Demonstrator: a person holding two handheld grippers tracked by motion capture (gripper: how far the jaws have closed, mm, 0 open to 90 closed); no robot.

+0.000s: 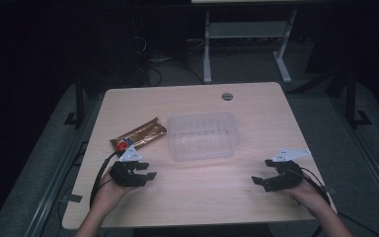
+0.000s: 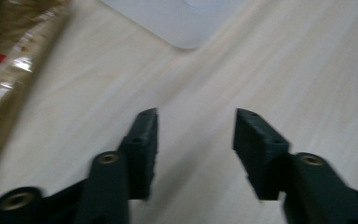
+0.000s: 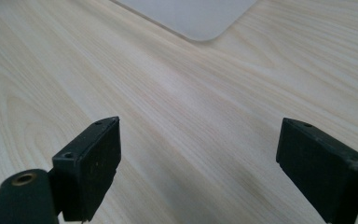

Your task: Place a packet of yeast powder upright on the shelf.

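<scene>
A clear plastic tray [image 1: 203,134] stands in the middle of the light wooden table [image 1: 197,197]. Left of it lies a gold-brown snack packet [image 1: 138,136] with a red mark. My left gripper [image 1: 147,170] rests low over the table just in front of the packet, jaws apart with nothing between them; the left gripper view shows the packet [image 2: 9,70] at its left edge and a tray corner [image 2: 182,23] at the top. My right gripper [image 1: 260,172] hovers near the table's front right, jaws wide with bare wood between them; the tray corner [image 3: 200,16] lies ahead.
A round grey cable grommet [image 1: 227,96] sits near the table's far edge. Beyond the table stand the white legs of another desk [image 1: 207,49] and loose cables on the dark floor. Cables trail from both grippers off the front edge.
</scene>
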